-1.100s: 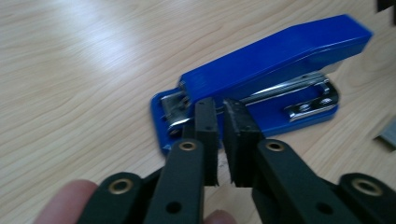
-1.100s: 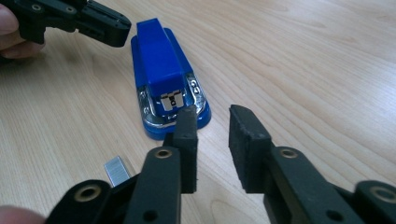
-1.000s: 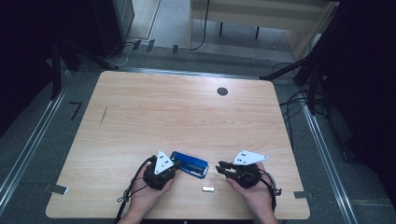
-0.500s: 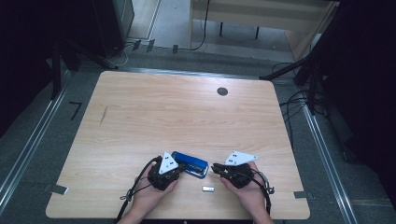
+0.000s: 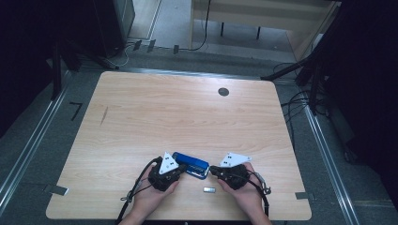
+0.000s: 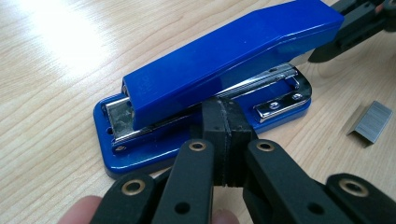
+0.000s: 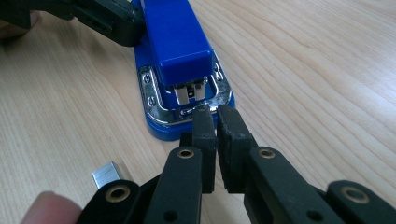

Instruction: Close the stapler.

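**Stapler flanked by two hand-held grippers at the near edge of the counter**

Stapler (image 5: 191,165), blue with a chromed metal magazine and anvil plate, lies flat on the light wood-grain counter (image 5: 178,117) close to its near edge, between the two grippers. Its arm is down over the base.

The left gripper (image 6: 223,135), held in the person's left hand (image 5: 150,194), has its jaws pressed together with no visible gap; in the left gripper view the tips rest against the long side of the stapler's base, just under the magazine, and pinch nothing. A grey three-cornered plate (image 5: 167,163) sits on top of this gripper, and a black cable (image 5: 136,192) trails from it toward the counter's near edge.

The right gripper (image 7: 215,122), held in the right hand (image 5: 246,197), stands at the stapler's front end. Its jaws are nearly closed, a thin slit left between them, and hold nothing; the tips reach the chromed rim at the front of the base.

A short strip of staples (image 5: 209,190), silver-grey, lies loose on the counter just nearer the person than the stapler, between the two hands and apart from both grippers. It appears at the right edge of the left gripper view (image 6: 371,122) and at the lower left of the right gripper view (image 7: 111,175).

Farther off, a round dark grommet (image 5: 223,92) is set in the counter near its far edge. Beyond the counter, cables (image 5: 300,101) run over the grey floor (image 5: 42,117).
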The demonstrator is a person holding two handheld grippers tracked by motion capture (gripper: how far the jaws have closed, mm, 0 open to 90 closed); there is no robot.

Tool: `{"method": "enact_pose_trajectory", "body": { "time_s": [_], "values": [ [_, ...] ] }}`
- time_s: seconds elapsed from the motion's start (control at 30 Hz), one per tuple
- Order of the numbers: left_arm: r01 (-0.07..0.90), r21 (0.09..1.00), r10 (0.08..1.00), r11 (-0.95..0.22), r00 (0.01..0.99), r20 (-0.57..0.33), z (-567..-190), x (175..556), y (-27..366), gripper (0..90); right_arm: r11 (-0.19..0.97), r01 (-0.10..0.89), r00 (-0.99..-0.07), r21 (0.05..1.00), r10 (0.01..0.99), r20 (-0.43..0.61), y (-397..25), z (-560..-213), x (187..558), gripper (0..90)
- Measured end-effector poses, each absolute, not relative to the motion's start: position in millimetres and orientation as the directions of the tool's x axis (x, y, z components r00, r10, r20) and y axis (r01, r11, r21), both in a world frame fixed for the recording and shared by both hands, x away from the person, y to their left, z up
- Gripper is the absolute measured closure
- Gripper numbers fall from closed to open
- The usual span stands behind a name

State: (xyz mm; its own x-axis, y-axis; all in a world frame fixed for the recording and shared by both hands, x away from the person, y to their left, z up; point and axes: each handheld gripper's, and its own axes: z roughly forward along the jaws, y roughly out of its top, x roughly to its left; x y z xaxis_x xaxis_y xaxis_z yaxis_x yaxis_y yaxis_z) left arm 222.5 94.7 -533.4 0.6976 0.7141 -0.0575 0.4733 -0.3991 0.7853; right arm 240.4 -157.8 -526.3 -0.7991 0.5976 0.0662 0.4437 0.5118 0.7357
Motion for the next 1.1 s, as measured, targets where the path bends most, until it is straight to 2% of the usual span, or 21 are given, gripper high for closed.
{"method": "enact_pose_trajectory", "body": {
  "time_s": [0.3, 0.5, 1.1],
  "values": [
    [0.467, 0.785, 0.715, -0.408, 0.698, -0.043, -533.3, 221.8, 94.0, 90.0, 0.520, 0.445, -0.801, 0.729, 0.595, 0.064, -151.1, -529.0, 241.3, 87.8],
    [0.468, 0.785, 0.715, -0.406, 0.698, -0.046, -533.3, 221.9, 94.1, 90.0, 0.551, 0.434, -0.798, 0.713, 0.603, 0.019, -150.5, -530.3, 239.5, 88.1],
    [0.461, 0.785, 0.714, -0.413, 0.699, -0.035, -533.2, 221.1, 93.2, 90.0, 0.546, 0.425, -0.794, 0.722, 0.607, 0.008, -148.0, -528.7, 243.9, 90.0]
  ]
}}
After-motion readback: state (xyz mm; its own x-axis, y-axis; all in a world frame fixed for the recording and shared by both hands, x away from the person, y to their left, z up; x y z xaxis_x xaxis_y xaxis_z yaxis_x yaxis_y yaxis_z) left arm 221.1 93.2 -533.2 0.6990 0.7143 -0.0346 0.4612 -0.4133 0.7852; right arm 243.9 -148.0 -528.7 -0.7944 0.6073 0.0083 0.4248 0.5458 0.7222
